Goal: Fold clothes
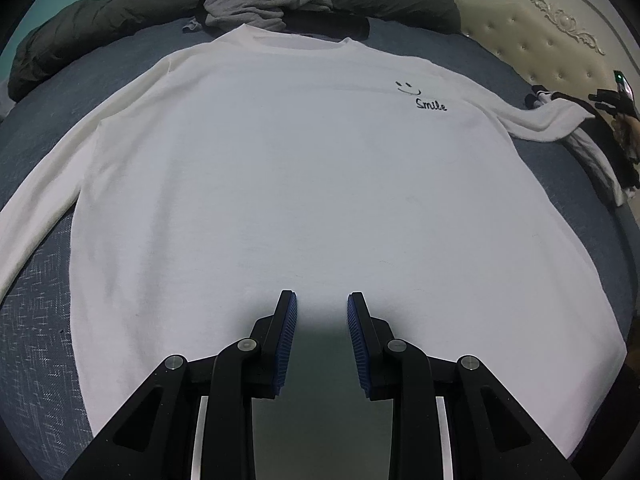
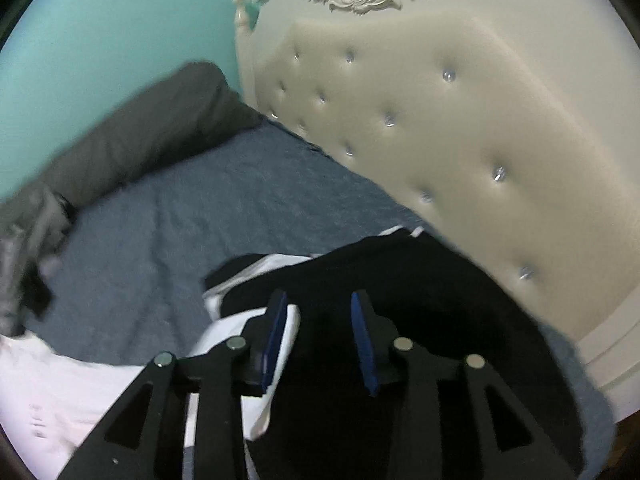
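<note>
Only the left wrist view shows the white long-sleeved sweatshirt (image 1: pixel 288 168) whole: it lies flat, front up, on the bed (image 1: pixel 36 300), neckline toward the far edge, one sleeve running down the left side and the other reaching right to a heap of black and white clothes (image 1: pixel 600 148). Its knit looks soft and matte, with a small black smiley and the word "Smile" on the chest. The left gripper (image 1: pixel 322 300) hangs over the lower part of the sweatshirt, its ribbed blue-padded jaws apart with nothing between them. Beyond the neckline a crumpled grey garment (image 1: pixel 264 0) rests against a long dark olive bolster (image 1: pixel 120 20).

The right wrist view, blurred, looks toward the cream tufted headboard (image 2: pixel 460 140), button-studded and topped by a carved scroll, against a turquoise wall (image 2: pixel 120 32). The right gripper (image 2: pixel 319 300) stands over the black and white heap (image 2: pixel 420 280), jaws apart, holding nothing. The bedsheet is blue-grey with a fine woven pattern.
</note>
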### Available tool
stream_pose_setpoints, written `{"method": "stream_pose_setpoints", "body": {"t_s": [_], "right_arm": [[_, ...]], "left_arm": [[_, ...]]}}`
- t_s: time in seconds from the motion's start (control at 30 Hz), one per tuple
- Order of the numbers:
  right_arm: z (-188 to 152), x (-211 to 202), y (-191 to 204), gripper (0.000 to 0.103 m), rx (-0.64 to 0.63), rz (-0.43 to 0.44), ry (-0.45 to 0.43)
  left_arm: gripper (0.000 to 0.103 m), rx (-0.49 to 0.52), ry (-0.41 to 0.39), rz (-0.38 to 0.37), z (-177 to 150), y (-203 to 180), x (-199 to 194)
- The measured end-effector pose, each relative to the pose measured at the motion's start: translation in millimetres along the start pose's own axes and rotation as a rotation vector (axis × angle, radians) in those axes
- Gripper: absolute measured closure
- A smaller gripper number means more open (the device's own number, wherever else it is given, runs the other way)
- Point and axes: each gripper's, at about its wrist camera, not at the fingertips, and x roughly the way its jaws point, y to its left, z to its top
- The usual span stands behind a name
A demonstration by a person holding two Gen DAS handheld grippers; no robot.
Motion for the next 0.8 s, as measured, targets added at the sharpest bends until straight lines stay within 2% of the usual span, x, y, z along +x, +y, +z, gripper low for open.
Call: {"method": "stream_pose_setpoints", "body": {"t_s": [0.17,0.27,0.33,0.4,0.47,0.53,0.6,0.7,0.8], "right_arm": [[-16.9,-8.8,5.2,0.063,-0.010,0.088,0.037],[-25.5,-5.6,12.2,0.063,-0.012,0.116,0.074],[-31.4,-1.9,20.5,0.064,-0.037,0.099,0.101],[-38.5,2.7,33.1,0.068,-0.093,0.085,0.137],[-42.8,5.1,39.2,0.085,-0.113,0.074,0.153],[-45.4,8.7,39.7,0.096,-0.109,0.051,0.170],[-45.6,8.2,38.2,0.100,-0.106,0.033,0.165],[-36.4,-2.4,27.7,0.100,-0.068,0.003,0.096],[-28.9,-6.4,10.3,0.100,-0.003,-0.020,0.078]], "left_arm": [[0.074,0.004,-0.009,-0.011,3.1,-3.8,-6.9],[0.074,0.005,-0.015,-0.014,3.2,-6.0,-10.5],[0.074,0.005,-0.021,-0.017,2.7,-7.8,-13.2],[0.074,0.005,-0.022,-0.020,2.6,-9.0,-13.8],[0.074,0.006,-0.022,-0.020,2.5,-9.1,-13.6],[0.074,0.005,-0.022,-0.021,1.8,-8.2,-14.3],[0.074,0.004,-0.022,-0.020,2.3,-7.6,-14.6],[0.074,0.001,-0.025,-0.018,2.9,-7.1,-14.3],[0.074,0.002,-0.021,-0.018,2.5,-7.2,-13.8]]}}
